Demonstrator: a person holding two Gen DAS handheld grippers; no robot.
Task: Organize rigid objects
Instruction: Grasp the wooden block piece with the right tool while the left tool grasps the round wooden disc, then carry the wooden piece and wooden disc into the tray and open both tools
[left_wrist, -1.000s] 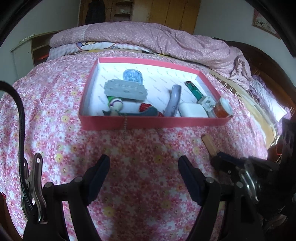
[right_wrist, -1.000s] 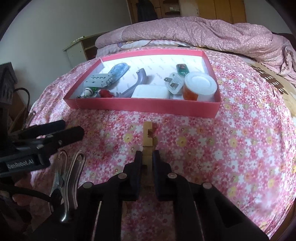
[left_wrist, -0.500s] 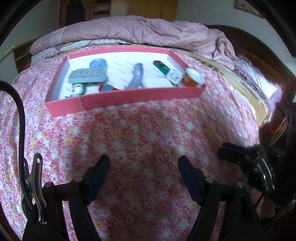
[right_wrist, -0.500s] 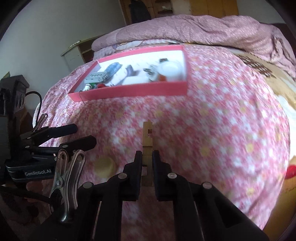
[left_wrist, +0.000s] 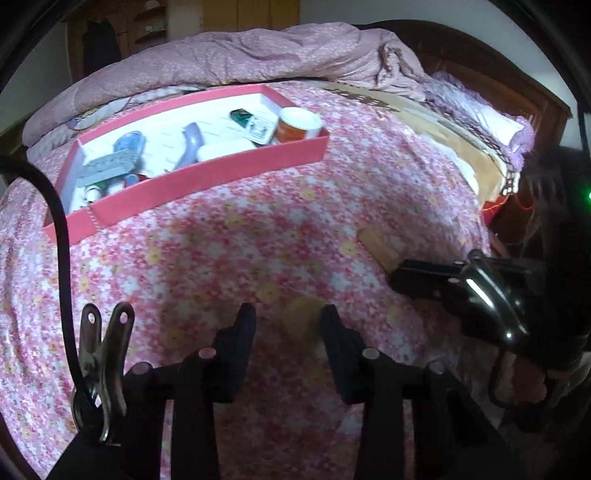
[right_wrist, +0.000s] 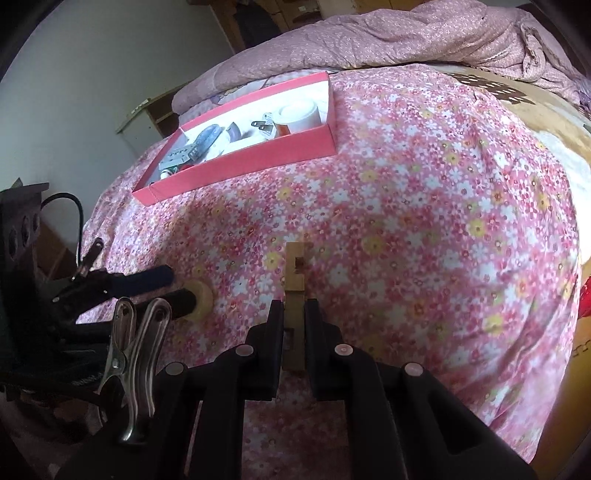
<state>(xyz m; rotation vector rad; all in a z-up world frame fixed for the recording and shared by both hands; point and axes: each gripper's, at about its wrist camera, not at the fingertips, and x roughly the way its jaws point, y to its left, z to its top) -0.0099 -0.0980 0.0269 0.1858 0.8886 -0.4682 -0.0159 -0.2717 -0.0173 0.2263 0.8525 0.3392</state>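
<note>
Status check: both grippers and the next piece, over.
Right hand-held gripper shut on notched wooden block. Left hand-held gripper open, straddling round tan disc. Path to pink box unobstructed.

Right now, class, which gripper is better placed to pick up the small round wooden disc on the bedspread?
Left. The left gripper is open with the round wooden disc between its fingers; the right gripper is shut on the wooden block.

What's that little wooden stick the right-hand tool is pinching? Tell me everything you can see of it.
The wooden piece is a slim, pale strip that looks like bare wood, with a square notch cut near its far end. The right gripper has its jaws shut on the near end, so the stick points forward, over the flowered bedspread and short of the pink tray. The left camera shows it as a blurred tan bar. Nothing but the jaws visibly touches it.
</note>
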